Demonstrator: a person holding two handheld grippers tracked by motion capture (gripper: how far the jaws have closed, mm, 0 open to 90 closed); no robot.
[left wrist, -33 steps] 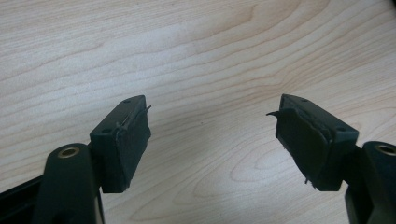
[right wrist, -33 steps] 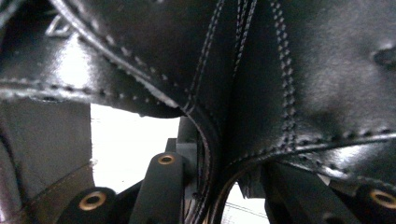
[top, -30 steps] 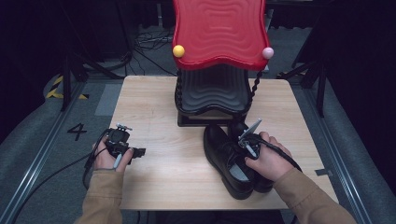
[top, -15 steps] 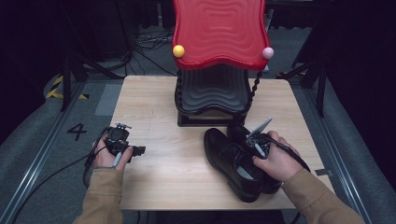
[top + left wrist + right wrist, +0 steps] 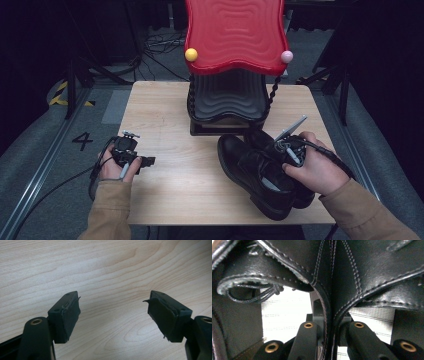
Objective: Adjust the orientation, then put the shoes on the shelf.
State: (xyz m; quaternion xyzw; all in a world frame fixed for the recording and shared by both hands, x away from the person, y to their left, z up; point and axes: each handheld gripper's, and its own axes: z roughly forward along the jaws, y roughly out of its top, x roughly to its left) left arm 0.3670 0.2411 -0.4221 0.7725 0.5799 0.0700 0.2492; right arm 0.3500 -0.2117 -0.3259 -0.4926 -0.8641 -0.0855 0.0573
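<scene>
A pair of black leather lace-up shoes (image 5: 250, 172) sits at the table's near right, in front of the rack. My right gripper (image 5: 270, 151) reaches into them from the right. In the right gripper view its jaws have just been closing and now pinch the two shoes' adjoining inner walls (image 5: 329, 297) together, so the right gripper (image 5: 329, 327) is shut on the pair. The shoes look tipped up off the wood on the gripped side. My left gripper (image 5: 145, 161) rests at the table's near left edge, and in its own view the left gripper (image 5: 115, 312) is open over bare wood.
A shoe rack with a wavy red top shelf (image 5: 232, 35) and a black lower shelf (image 5: 227, 97) stands at the back middle of the wooden table (image 5: 165, 110). Cables and stand legs (image 5: 75, 75) lie on the floor behind.
My right hand has moved up and a little to the right with the shoes pinched, raising the pair with it. The left hand has kept still.
</scene>
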